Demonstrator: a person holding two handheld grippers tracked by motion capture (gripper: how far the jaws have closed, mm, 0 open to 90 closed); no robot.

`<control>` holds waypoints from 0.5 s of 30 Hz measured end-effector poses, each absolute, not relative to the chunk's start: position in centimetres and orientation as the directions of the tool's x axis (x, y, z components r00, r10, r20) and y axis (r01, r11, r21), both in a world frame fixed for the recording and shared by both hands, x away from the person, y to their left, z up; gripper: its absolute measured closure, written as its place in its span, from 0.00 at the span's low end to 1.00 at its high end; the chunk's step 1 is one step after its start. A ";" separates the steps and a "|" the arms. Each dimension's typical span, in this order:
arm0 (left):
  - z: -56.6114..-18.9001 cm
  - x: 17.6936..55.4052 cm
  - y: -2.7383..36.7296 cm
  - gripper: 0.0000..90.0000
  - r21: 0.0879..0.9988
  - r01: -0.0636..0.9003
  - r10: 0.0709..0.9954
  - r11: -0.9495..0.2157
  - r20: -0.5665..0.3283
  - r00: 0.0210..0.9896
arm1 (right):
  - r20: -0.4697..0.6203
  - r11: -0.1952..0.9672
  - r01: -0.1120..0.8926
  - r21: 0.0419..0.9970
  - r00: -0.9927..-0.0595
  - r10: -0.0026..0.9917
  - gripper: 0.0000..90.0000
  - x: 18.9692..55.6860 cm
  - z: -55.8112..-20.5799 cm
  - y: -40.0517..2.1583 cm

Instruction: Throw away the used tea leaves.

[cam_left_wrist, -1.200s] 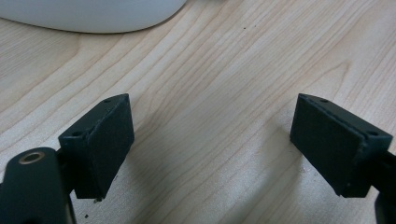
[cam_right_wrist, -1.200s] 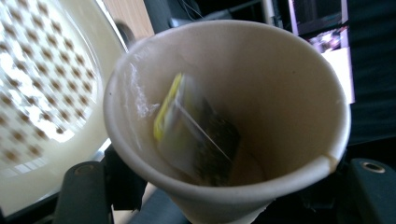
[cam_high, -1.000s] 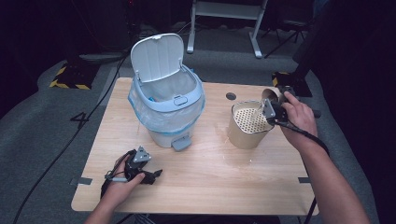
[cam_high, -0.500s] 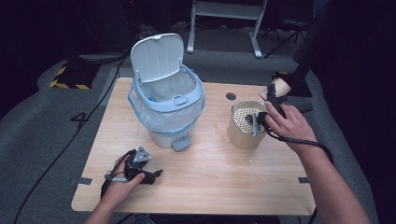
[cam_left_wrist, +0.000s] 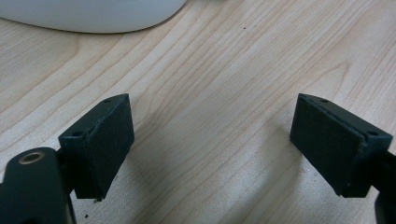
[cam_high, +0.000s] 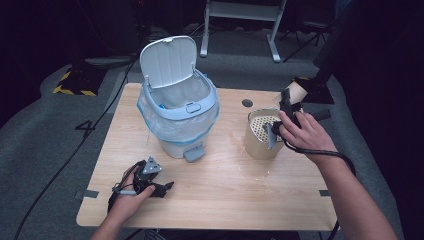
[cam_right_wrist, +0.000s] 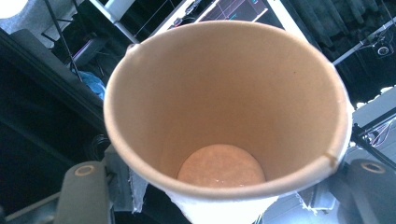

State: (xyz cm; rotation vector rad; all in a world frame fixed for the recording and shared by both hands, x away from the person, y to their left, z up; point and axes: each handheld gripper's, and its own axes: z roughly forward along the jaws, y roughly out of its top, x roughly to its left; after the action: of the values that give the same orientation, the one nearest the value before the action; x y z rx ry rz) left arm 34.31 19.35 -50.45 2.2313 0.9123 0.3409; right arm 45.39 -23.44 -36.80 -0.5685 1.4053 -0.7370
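— Right side, what do you have?
— My right gripper (cam_high: 286,107) is clamped on the paper cup (cam_right_wrist: 224,121), raised beside the strainer pot (cam_high: 260,134).
— And left?
— My left gripper (cam_left_wrist: 212,154) rests spread wide on the table (cam_high: 225,185), holding nothing.

Bin (cam_high: 180,120) left on table (cam_high: 225,195), strainer pot (cam_high: 261,134) right, cup (cam_high: 296,92) behind.
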 end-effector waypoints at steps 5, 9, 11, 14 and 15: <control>-50.4 34.3 19.4 0.15 0.688 0.513 0.695 -0.513 -0.017 0.718 | -0.670 0.665 0.129 -0.736 0.008 -0.743 0.35 45.4 -36.6 -23.4; -50.5 34.3 19.4 0.15 0.688 0.513 0.695 -0.513 -0.017 0.718 | -0.759 0.752 0.116 -0.649 -0.036 -0.650 0.35 45.7 -36.2 -23.8; -50.5 34.3 19.4 0.15 0.688 0.514 0.695 -0.513 -0.018 0.718 | -0.820 0.812 0.114 -0.573 -0.067 -0.569 0.35 45.9 -35.9 -24.1; -50.5 34.3 19.4 0.15 0.688 0.514 0.696 -0.513 -0.018 0.718 | -0.932 0.933 0.094 -0.346 -0.147 -0.331 0.35 46.2 -35.0 -25.0; -50.5 34.3 19.4 0.15 0.688 0.514 0.695 -0.513 -0.018 0.718 | -0.951 0.957 0.088 -0.276 -0.170 -0.259 0.35 46.3 -34.6 -25.3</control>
State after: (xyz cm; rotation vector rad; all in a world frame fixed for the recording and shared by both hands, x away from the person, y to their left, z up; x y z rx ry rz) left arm 34.32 19.35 -50.45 2.2311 0.9122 0.3406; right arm 46.30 -25.27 -34.64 -0.1291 1.7161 -0.3084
